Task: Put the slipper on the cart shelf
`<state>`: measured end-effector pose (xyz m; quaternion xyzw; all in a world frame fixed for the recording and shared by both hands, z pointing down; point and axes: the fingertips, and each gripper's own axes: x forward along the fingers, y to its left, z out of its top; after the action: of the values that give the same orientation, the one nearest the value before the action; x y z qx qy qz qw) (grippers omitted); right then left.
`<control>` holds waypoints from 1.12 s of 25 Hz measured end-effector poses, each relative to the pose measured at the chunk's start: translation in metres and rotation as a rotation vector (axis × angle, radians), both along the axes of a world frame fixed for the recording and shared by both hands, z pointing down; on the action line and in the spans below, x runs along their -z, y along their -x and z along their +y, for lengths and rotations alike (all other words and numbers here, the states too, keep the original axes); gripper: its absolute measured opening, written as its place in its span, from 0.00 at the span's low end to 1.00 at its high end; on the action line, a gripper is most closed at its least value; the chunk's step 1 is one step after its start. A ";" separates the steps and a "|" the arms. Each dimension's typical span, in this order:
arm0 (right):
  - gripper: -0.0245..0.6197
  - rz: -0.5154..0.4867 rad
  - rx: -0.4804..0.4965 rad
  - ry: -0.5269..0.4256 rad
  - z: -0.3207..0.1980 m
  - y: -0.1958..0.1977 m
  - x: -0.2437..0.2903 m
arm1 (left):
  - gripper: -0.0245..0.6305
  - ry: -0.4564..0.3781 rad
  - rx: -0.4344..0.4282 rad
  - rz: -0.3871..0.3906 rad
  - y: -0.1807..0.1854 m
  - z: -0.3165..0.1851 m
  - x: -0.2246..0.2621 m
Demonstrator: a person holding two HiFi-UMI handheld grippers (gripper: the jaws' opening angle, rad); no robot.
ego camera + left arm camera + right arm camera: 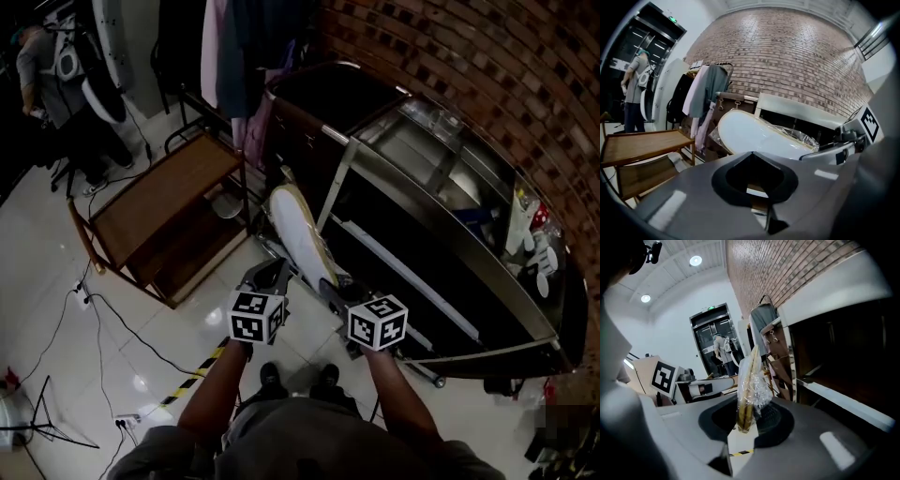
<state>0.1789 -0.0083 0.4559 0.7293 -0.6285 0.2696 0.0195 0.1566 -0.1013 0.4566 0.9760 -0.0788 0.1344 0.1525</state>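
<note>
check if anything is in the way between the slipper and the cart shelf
Nothing visible does. The slipper is clamped in the right tool, and the cart stands to its left with a bare top shelf; only open floor lies between.

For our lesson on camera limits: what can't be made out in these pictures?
1. Head view: the near end of the plastic-wrapped white slipper hides behind the right gripper.
2. Right gripper view: slipper edge-on, its top unseen.
3. Left gripper view: brown wooden cart cut off at the left edge.
</note>
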 end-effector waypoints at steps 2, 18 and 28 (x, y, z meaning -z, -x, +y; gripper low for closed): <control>0.14 -0.004 -0.031 0.008 0.029 -0.010 -0.002 | 0.05 0.008 -0.038 -0.002 -0.017 0.023 -0.001; 0.14 -0.041 -0.480 0.002 0.254 -0.100 -0.014 | 0.05 0.000 -0.455 -0.043 -0.125 0.249 -0.008; 0.14 -0.068 -0.780 -0.016 0.372 -0.154 -0.028 | 0.05 -0.043 -0.617 -0.065 -0.164 0.336 -0.007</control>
<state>0.3324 0.3634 0.4835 0.9041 -0.3067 0.2759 -0.1111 0.3210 0.2349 0.4638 0.9520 0.2138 0.2036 0.0811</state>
